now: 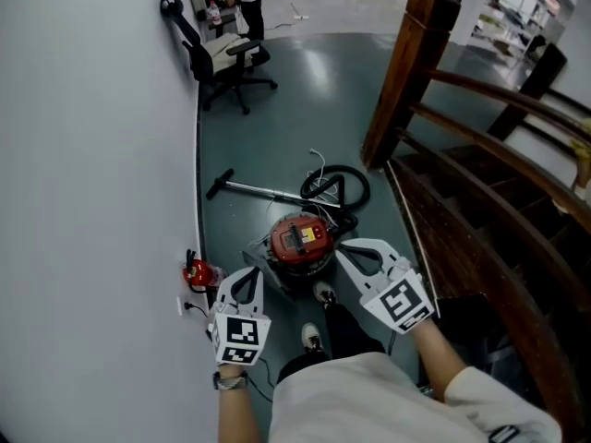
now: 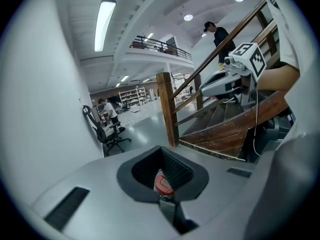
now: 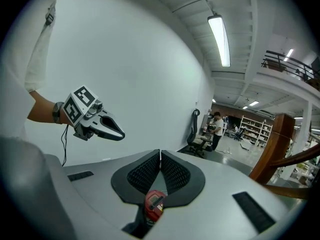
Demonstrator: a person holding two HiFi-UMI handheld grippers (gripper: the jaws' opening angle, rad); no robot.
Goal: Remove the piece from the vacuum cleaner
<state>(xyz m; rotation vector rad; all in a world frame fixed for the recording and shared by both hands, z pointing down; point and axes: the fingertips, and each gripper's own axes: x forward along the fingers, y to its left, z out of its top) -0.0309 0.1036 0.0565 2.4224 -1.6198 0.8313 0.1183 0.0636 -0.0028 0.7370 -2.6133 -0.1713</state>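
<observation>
**Item 1: vacuum cleaner** (image 1: 300, 240). Red canister standing on the floor (image 1: 305, 100), between the white wall (image 1: 92, 155) and the stair post (image 1: 406, 72). Its hose (image 1: 343, 185) is looped behind it and the wand (image 1: 259, 190) lies flat toward the wall. It is probably laid out this way so every fitting can be reached from above. Which piece is to come off cannot be told.

**Item 2: left gripper** (image 1: 247, 275). Jaws closed on nothing. It is held above and to the wall side of the canister, well clear of it.

**Item 3: right gripper** (image 1: 343, 253). Jaws closed and empty. It sits on the stair side, nearer the canister's rim in the head view, though contact is not shown.

**Placement note.** The two grippers flank the canister, likely so one can steady the body while the other pulls. In each gripper view the red top shows below the closed tips, beyond them and not between them.
</observation>
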